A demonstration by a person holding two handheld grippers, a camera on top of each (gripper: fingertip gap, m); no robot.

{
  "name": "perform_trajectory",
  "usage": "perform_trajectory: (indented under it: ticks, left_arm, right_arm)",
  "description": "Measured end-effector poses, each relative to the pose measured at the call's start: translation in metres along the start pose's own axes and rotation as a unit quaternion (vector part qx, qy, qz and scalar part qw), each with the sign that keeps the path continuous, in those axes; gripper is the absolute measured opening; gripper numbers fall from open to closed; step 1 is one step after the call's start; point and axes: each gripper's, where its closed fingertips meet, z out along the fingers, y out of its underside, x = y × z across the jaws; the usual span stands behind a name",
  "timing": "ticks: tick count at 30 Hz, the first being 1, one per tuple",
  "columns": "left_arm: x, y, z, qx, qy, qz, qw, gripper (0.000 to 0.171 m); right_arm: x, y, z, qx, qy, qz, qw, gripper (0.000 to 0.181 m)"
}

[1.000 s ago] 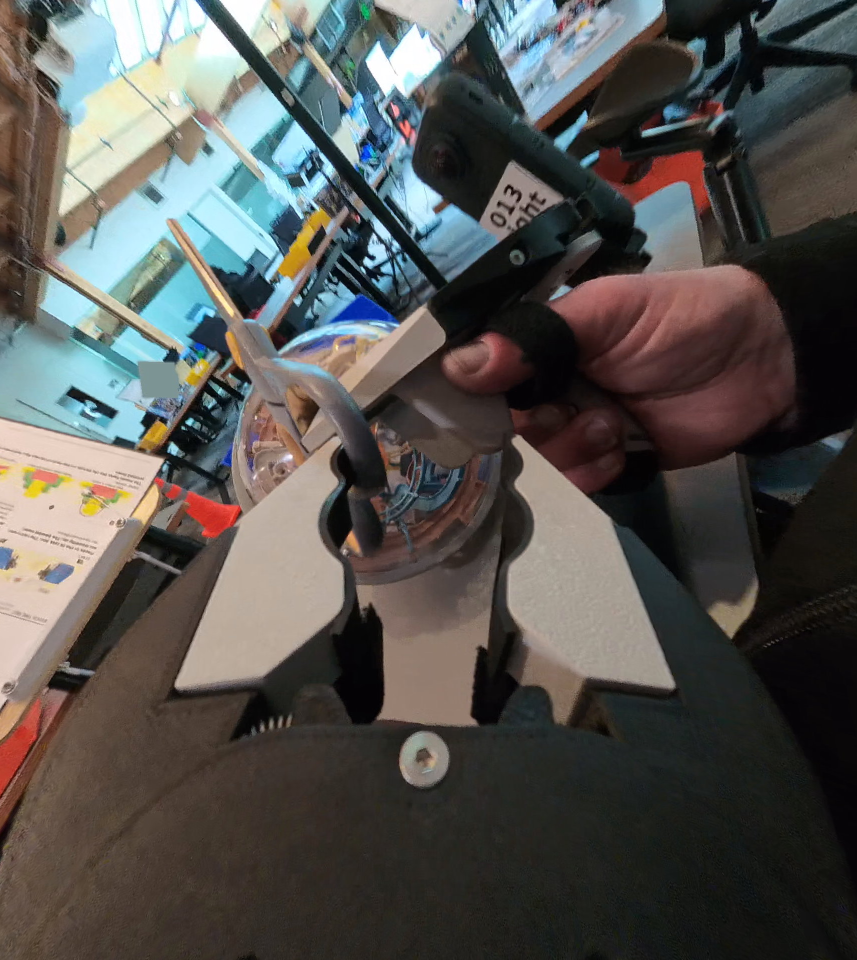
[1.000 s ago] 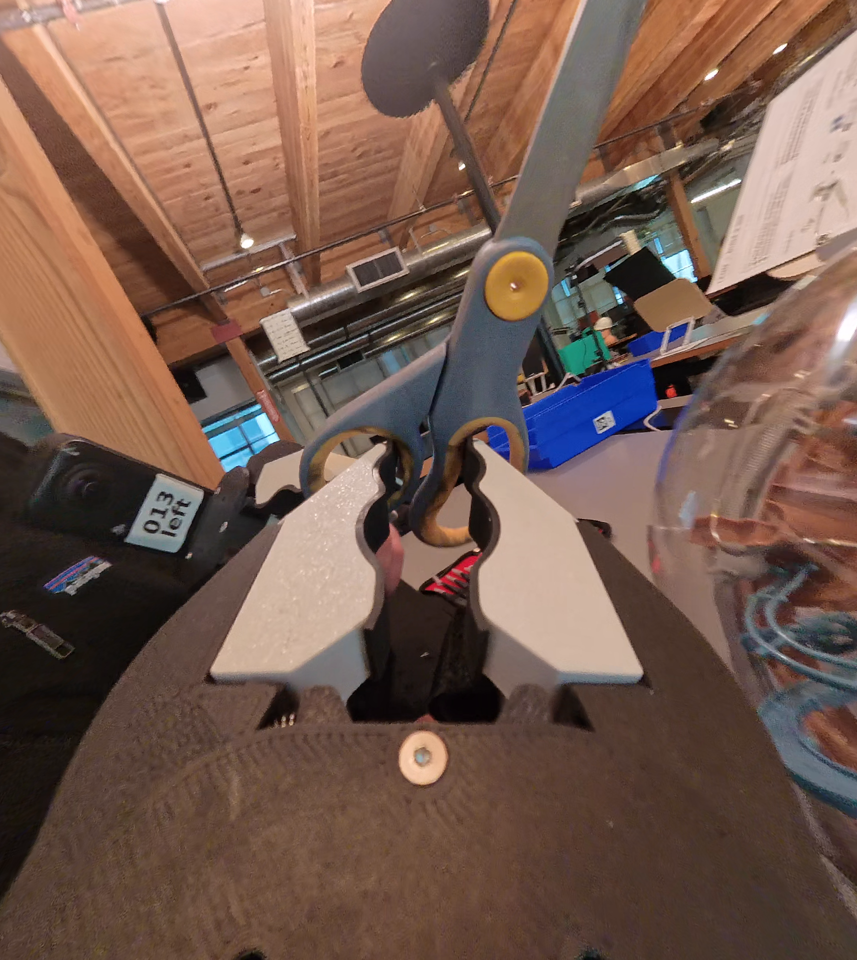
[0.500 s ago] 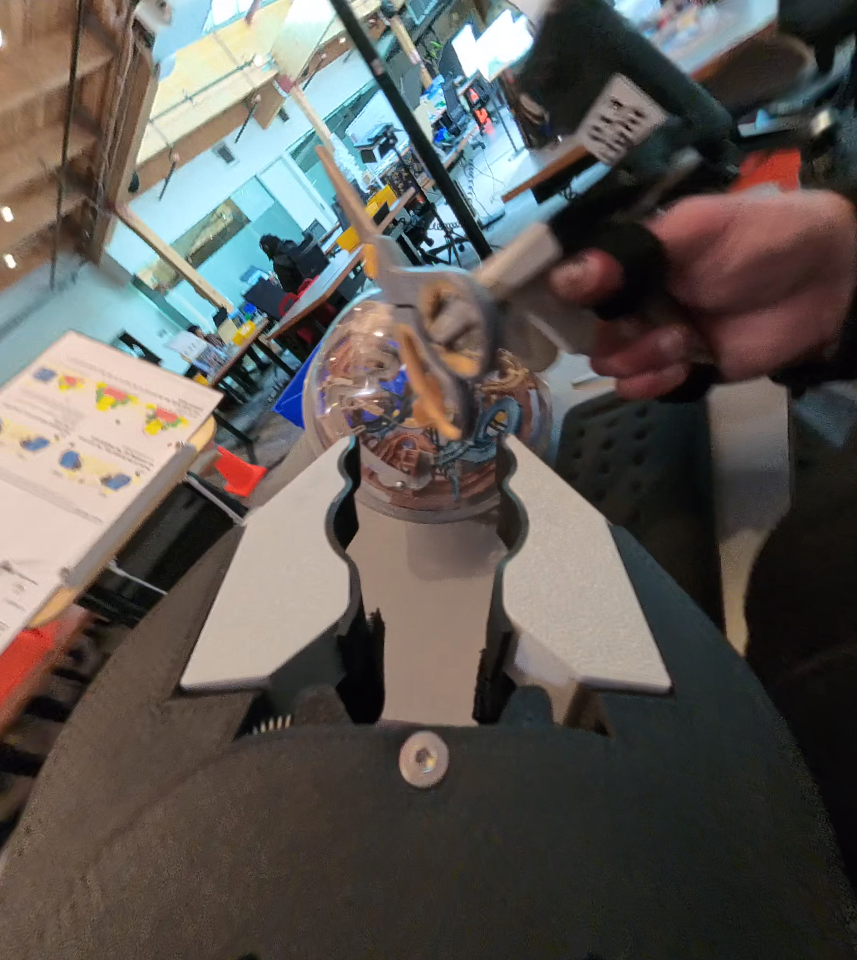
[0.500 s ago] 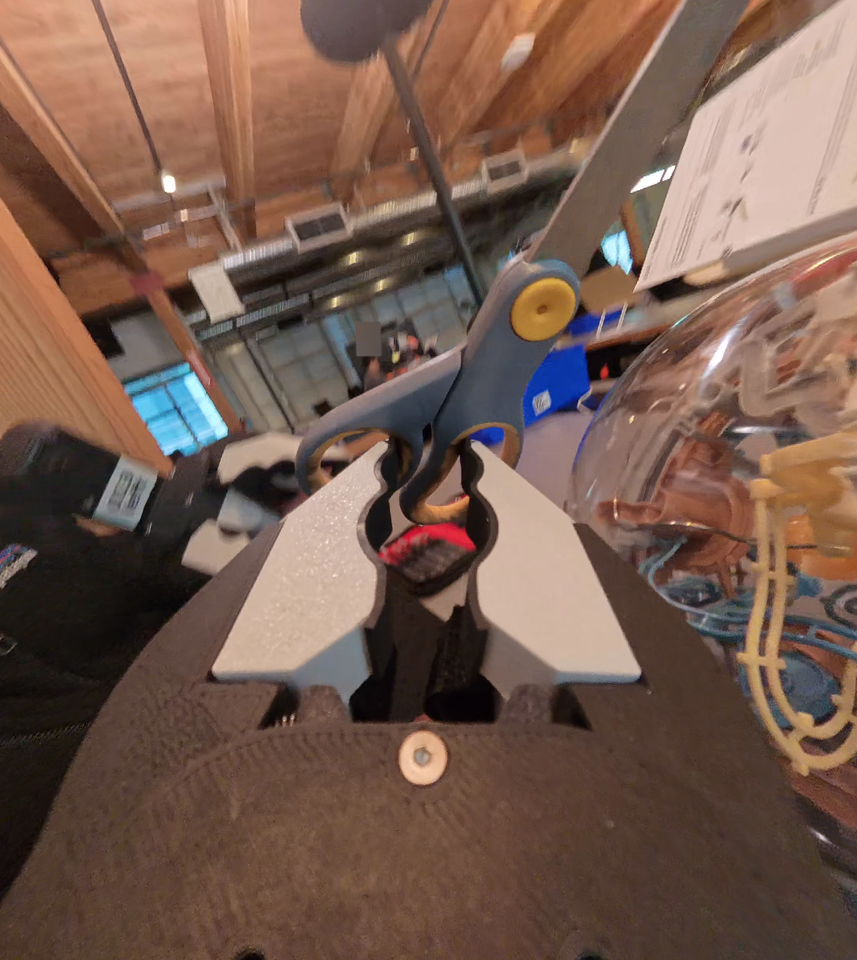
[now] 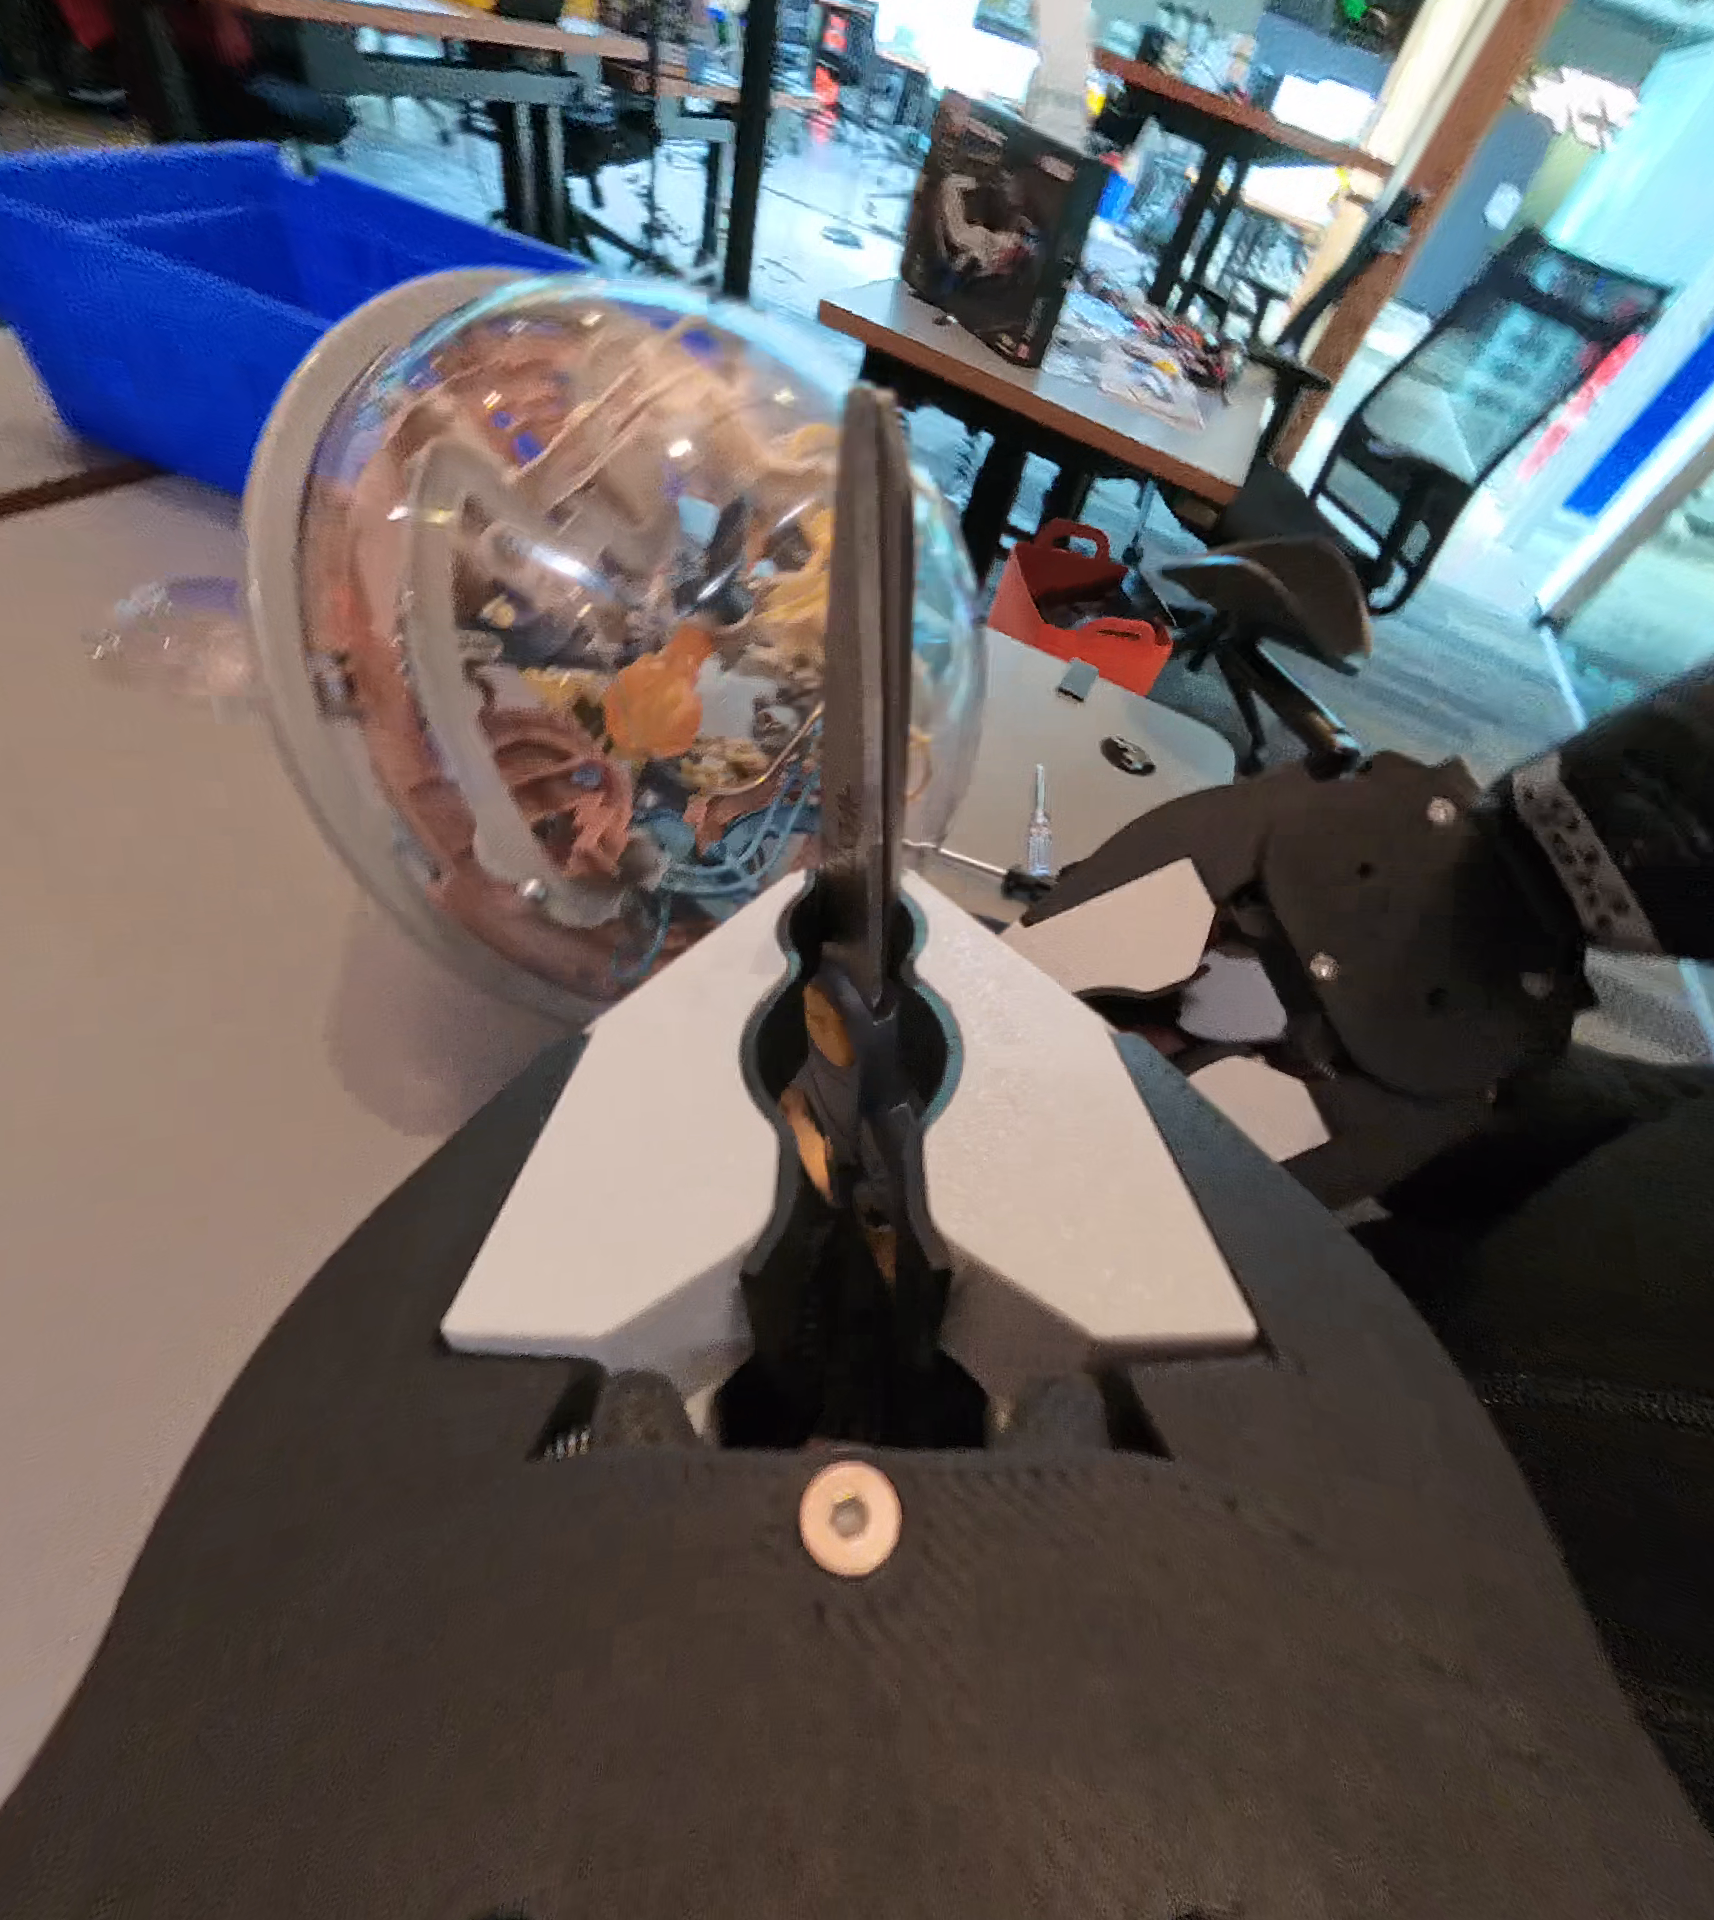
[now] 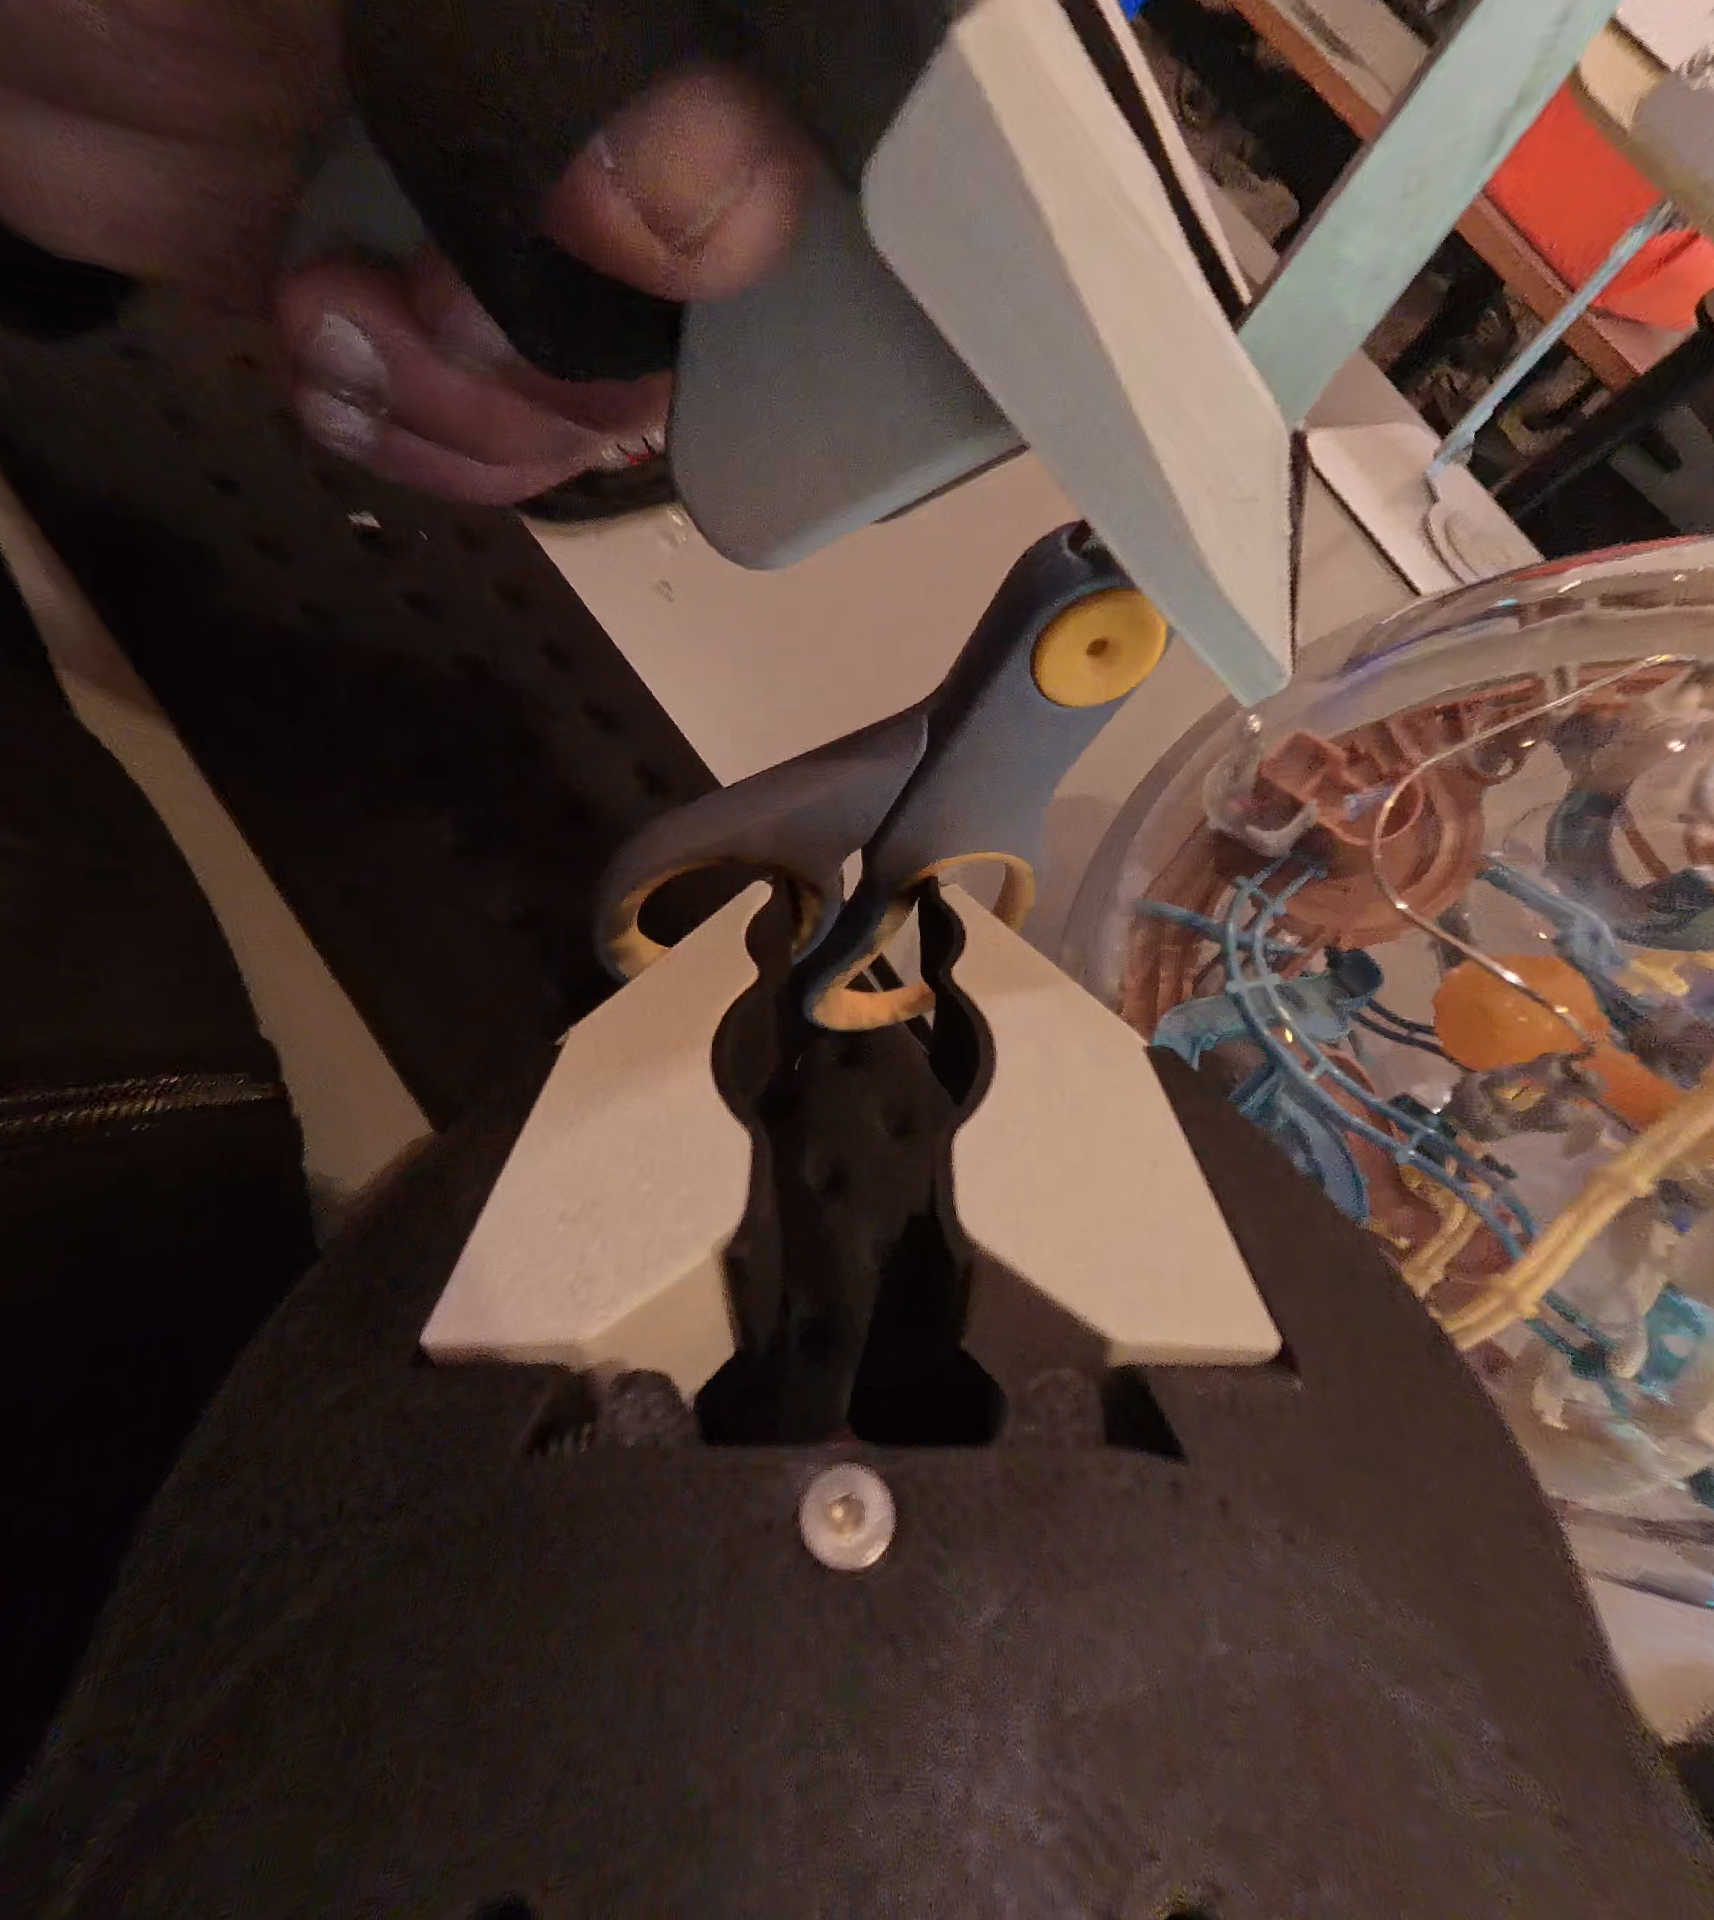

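Scissors [image 5: 863, 644] stand edge-on in my left gripper [image 5: 858, 914], which is clenched on them: the blade runs forward out of the tips and the yellow-lined handles sit back in the gap. They are held above the near edge of the table [image 5: 53, 935], just in front of the clear ball [image 5: 520, 623], whose curved wall lies right behind the blade. I cannot tell whether blade and ball touch.

On the left the table top is bare up to the blue bin [image 5: 126, 291] at its far edge. On the right there is little room, since the other gripper and a dark sleeve crowd in near my fingers.

From the right gripper [image 6: 851, 904] I see the handle loops at its very tips, with the bar between the loops inside the gap. I cannot tell whether the fingers press on it or stand loose. The ball fills the right side of that view and is cut off by the frame. A hand [image 6: 209, 156] and the left gripper's grey fingers cover most of the blade beyond the yellow pivot. Both views are blurred, and the far room is hard to make out.
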Motion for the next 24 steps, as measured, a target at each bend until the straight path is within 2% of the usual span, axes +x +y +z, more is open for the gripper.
perform_trajectory:
  ticks: [3,6,10,12,15,20,23,24]
  left_arm:
    - [-0.016,0.005,-0.01,0.048,-0.027,-0.085,0.995,0.0]
    - [-0.019,0.005,-0.015,0.089,-0.034,-0.147,0.985,0.0]
    - [-0.016,0.002,-0.018,0.121,-0.015,-0.214,0.969,0.003]
    - [-0.014,-0.001,-0.018,0.122,-0.014,-0.216,0.969,0.004]
    - [-0.007,-0.005,-0.018,0.117,0.005,-0.217,0.969,0.005]
    - [0.017,-0.031,-0.013,0.113,0.044,-0.173,0.977,0.007]
    - [0.033,-0.048,-0.008,0.107,0.07,-0.129,0.983,0.011]
    - [0.038,-0.053,-0.005,0.103,0.078,-0.112,0.985,0.017]
  right_arm:
    - [-0.001,0.002,0.015,0.009,0.033,-0.004,0.999,0.023]
    - [-0.001,0.006,0.029,-0.02,0.075,-0.035,0.996,0.03]
    - [0.01,0.009,0.041,-0.054,0.122,-0.064,0.989,0.033]
    - [0.014,0.009,0.044,-0.064,0.132,-0.08,0.986,0.031]
    - [0.019,0.01,0.042,-0.06,0.103,-0.059,0.991,0.02]
    - [0.03,-0.006,0.018,-0.006,0.105,-0.05,0.993,0.018]
    - [0.035,-0.017,-0.001,0.057,0.088,-0.02,0.994,0.018]
    - [0.035,-0.022,-0.007,0.085,0.073,0.001,0.994,0.018]
